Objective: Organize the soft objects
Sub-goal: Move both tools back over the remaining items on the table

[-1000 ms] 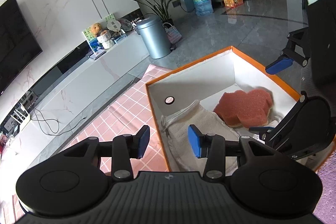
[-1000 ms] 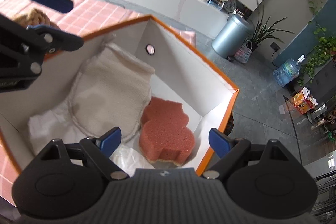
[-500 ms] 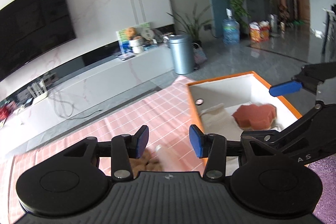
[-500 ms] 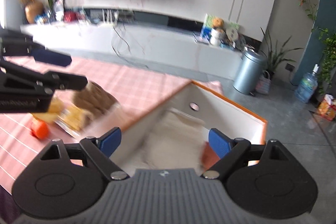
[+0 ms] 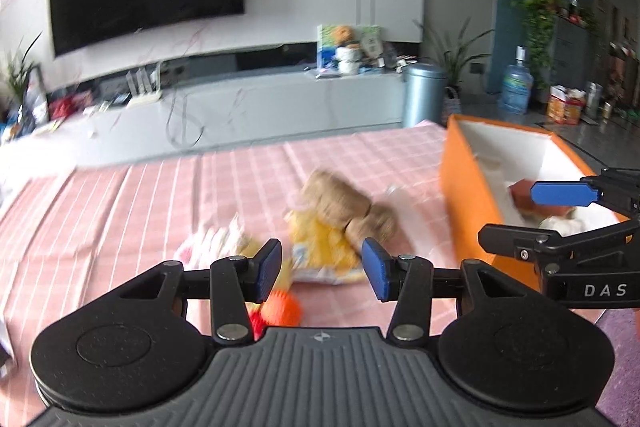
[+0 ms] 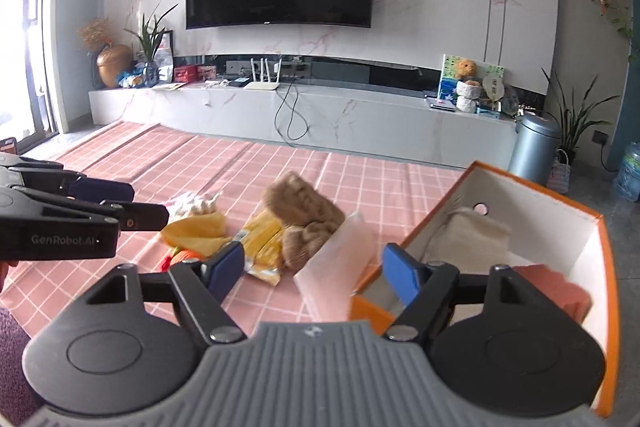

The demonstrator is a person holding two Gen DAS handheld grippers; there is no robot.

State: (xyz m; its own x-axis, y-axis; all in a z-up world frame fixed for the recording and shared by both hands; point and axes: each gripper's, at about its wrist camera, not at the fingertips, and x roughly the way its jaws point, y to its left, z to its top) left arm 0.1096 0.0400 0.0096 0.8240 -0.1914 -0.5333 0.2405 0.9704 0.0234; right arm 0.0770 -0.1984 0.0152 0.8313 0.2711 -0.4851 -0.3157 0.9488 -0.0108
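Right wrist view alone shows the cloth (image 6: 476,227) inside the box (image 6: 600,227); my right gripper (image 6: 312,267) is closing, empty. Left gripper (image 5: 320,267) gapes empty near the blurred brown towel (image 5: 340,205).

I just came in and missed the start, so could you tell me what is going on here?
A person holds a gripper in each hand over a pink checked tablecloth, sorting soft things into an orange box. A sponge and cloth already lie inside. Both the left gripper and right gripper are empty; the right's jaws are closing. A brown knitted piece waits outside.
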